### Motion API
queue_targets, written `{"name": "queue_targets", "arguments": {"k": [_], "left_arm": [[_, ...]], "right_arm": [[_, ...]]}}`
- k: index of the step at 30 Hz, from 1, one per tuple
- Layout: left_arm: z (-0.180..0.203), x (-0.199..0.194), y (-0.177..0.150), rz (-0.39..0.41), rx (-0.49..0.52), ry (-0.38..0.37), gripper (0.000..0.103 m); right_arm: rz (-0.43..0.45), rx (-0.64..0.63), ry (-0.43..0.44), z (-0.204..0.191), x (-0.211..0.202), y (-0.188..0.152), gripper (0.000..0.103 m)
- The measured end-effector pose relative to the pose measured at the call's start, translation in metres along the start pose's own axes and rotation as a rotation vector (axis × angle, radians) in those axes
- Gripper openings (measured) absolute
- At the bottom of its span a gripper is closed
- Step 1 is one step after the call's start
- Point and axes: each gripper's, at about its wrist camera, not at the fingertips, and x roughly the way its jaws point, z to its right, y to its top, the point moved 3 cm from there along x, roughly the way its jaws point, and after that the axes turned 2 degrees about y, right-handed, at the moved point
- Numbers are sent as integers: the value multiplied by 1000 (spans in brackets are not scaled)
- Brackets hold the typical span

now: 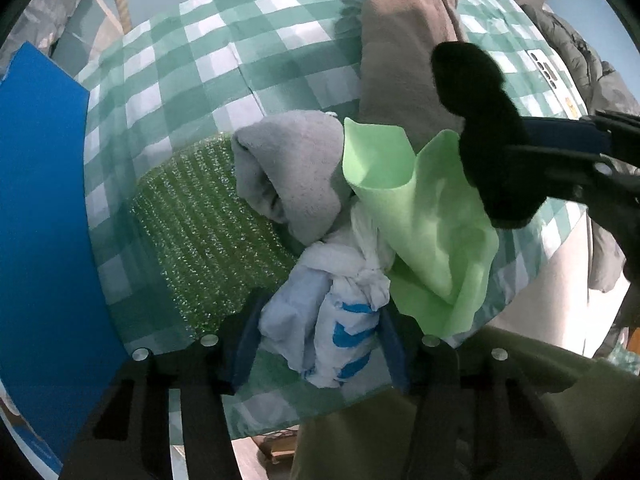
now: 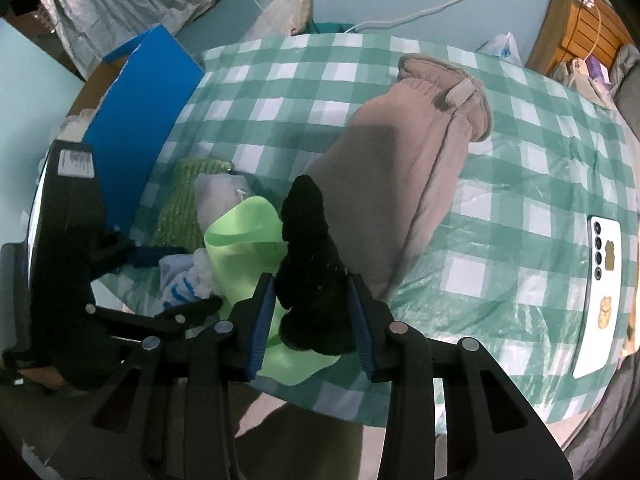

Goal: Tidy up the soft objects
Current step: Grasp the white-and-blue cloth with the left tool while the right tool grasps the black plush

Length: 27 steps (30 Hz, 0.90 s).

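Nearest me, my left gripper (image 1: 318,344) is clamped on a white cloth with blue stripes (image 1: 336,320), and my right gripper (image 2: 312,312) is closed on a black fuzzy piece (image 2: 310,264) held just above the table's front edge. Just beyond lie the pale green cloth (image 1: 424,216), a rolled grey towel (image 1: 296,172) and a green knitted mat (image 1: 208,232), touching one another in a loose heap on the checked tablecloth (image 2: 500,184). I judge the sorting about half done: small items are gathered, nothing folded. Farther out, the brown sweatpants (image 2: 404,152) sprawl untouched, with a phone (image 2: 602,296) off to the right and a blue box (image 2: 136,120) to the left.
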Motion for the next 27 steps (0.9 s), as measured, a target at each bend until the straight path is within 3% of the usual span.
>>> {"name": "queue_targets", "arguments": {"k": [6,13,19,27], "left_arm": [[-6,-15,-5,39,-34,-11,51],[-24,-35,-16,73,-67,-28,51],[-31,-51,-14,102,-87,-51,52],[-44,-71,-10,145,-109,-55,51]], "right_arm": [[-9,-5,3,-1,5,6,36],[-41,-17,1,-3,19,10,47],[-58,-17,-1,-5,29,11,44],[-20,-9,-6,-8,14,14,41]]}}
